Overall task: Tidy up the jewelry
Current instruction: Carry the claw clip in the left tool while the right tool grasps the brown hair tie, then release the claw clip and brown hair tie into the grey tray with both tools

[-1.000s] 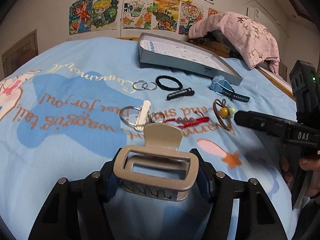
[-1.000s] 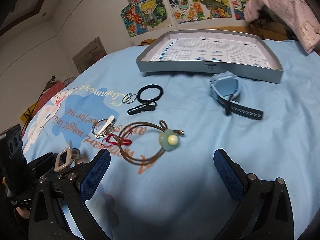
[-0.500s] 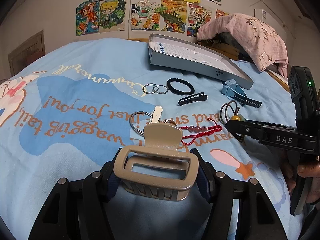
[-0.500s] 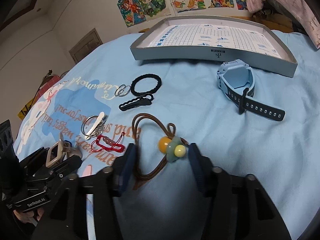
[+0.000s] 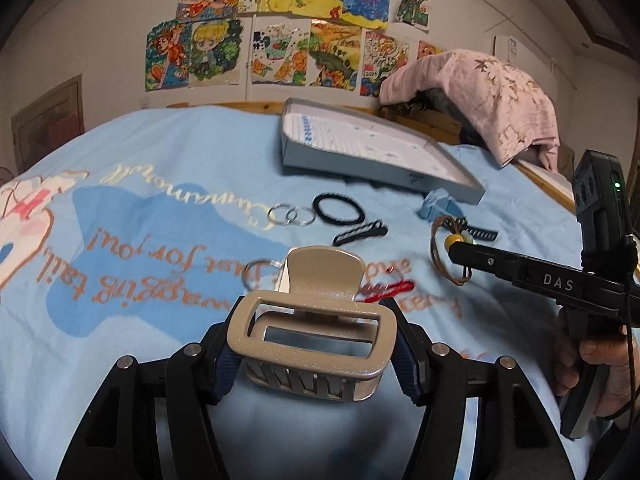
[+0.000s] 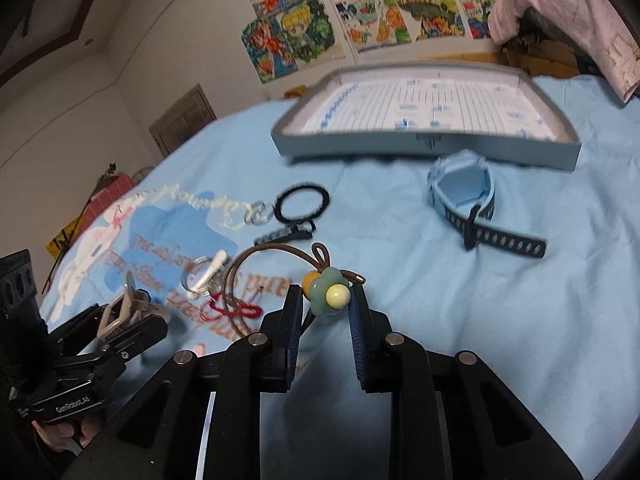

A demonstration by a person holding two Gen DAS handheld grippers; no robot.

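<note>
- Blue bedspread [image 6: 500, 300]: covers the whole working surface. A broad bare stretch lies on its right side in the right wrist view, below the watch; its far edge meets a wooden bed frame [image 5: 256, 105] under the wall drawings [image 5: 280, 28].
- Pink cloth [image 5: 480, 96]: heaped at the far right corner, beyond the tray.
- Left gripper [image 5: 312, 354]: pointed down toward the bedspread, its blue pads [image 5: 229, 372] pressed on the two sides of a beige hair claw [image 5: 312, 336], which is held above the cloth. In the right wrist view a hand [image 6: 64, 432] grips its handle at the lower left.
- Right gripper [image 6: 324, 312]: tilted downward, jaws just closed in to a narrow gap. The flower charm [image 6: 328, 292] of a brown hair tie [image 6: 260, 272] sits between the pad tips; whether the pads press it cannot be told. A hand [image 5: 592, 372] holds the handle at the right edge of the left wrist view.
- Grey tray [image 6: 432, 148]: shallow, open-topped, at the far side of the bedspread; only its grid-printed liner shows inside.
- Loose items between the grippers and the tray, each apart from the tray: blue watch [image 6: 464, 192] just before its front wall, black hair tie [image 6: 302, 204], black hair clip [image 6: 284, 234] touching that tie, two linked rings [image 5: 290, 215], a key ring [image 6: 200, 276], and a red cord [image 6: 234, 310].
</note>
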